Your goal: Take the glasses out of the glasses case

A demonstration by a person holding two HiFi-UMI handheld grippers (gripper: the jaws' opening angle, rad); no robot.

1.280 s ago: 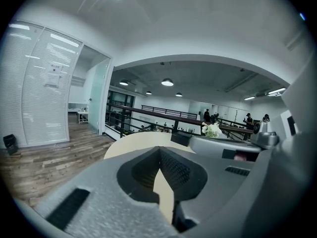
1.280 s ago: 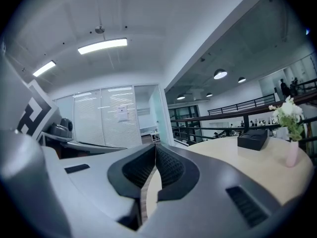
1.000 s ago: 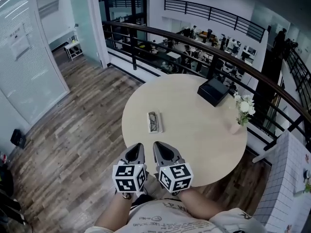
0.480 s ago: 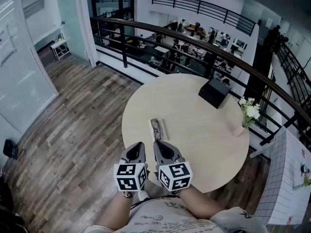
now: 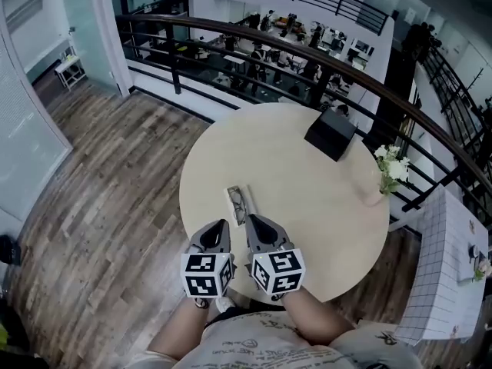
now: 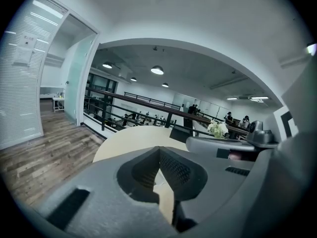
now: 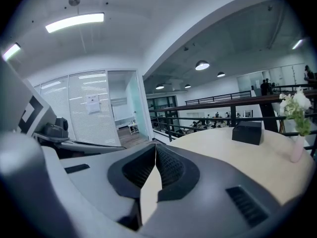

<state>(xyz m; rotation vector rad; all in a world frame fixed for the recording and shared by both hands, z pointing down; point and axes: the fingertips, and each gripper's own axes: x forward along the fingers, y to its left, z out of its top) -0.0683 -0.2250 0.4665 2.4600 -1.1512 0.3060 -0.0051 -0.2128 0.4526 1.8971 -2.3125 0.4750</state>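
The glasses case (image 5: pixel 238 204) lies open on the round beige table (image 5: pixel 307 206), a pale slim case with dark-framed glasses in it, near the table's left front. My left gripper (image 5: pixel 224 223) and right gripper (image 5: pixel 249 218) are side by side over the front edge. Their tips are just short of the case, the right tip almost at its near end. Both are shut with nothing between the jaws, as the left gripper view (image 6: pixel 158 148) and the right gripper view (image 7: pixel 155 145) show. The case is hidden behind the jaws in both gripper views.
A black box (image 5: pixel 330 135) sits at the table's far side, and a small vase of white flowers (image 5: pixel 388 171) stands near the right edge. A dark railing (image 5: pixel 254 41) curves behind the table above a lower floor. Wooden floor (image 5: pixel 100 175) lies to the left.
Both grippers have moved forward together over the table's front edge and tipped down a little. The case now lies right at their tips. Neither gripper's jaws have moved.
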